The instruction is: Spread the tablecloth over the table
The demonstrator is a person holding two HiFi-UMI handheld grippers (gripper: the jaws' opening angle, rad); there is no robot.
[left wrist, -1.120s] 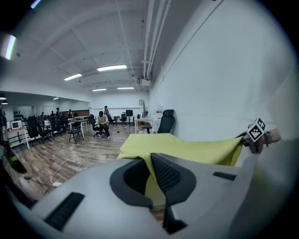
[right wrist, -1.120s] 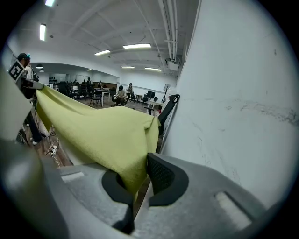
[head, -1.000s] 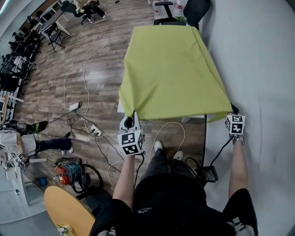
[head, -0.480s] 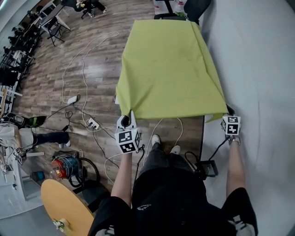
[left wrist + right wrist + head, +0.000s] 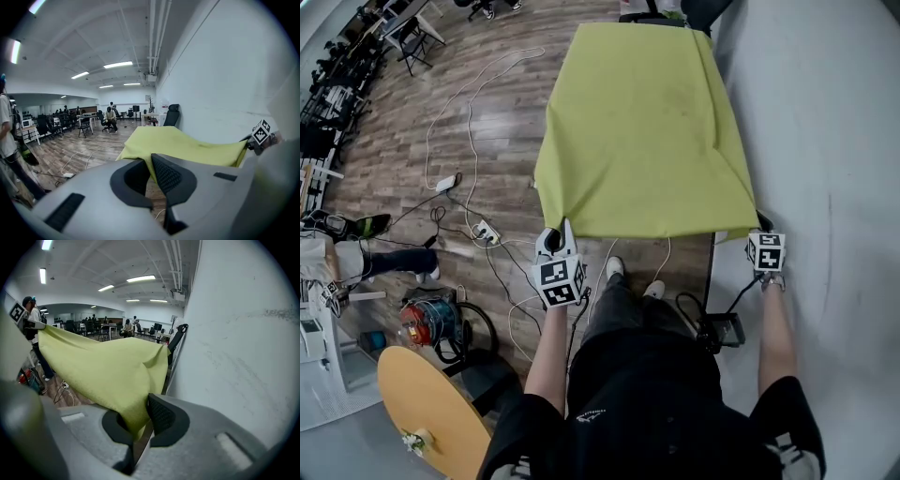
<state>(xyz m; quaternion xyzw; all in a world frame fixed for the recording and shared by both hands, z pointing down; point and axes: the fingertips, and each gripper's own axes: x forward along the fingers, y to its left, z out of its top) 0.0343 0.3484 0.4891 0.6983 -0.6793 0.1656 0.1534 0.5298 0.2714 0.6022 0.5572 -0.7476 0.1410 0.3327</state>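
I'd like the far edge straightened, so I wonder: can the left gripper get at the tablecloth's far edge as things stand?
Probably not. The left gripper is shut on the near corner of the tablecloth, and the cloth's whole length lies between it and the far edge.

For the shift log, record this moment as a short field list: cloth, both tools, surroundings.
cloth: yellow-green tablecloth, spread lengthwise, near edge held up at both corners
left tool: shut on the tablecloth's near left corner
right tool: shut on the tablecloth's near right corner
wall: white, along the cloth's right side
floor: wood, white cables lying to the cloth's left
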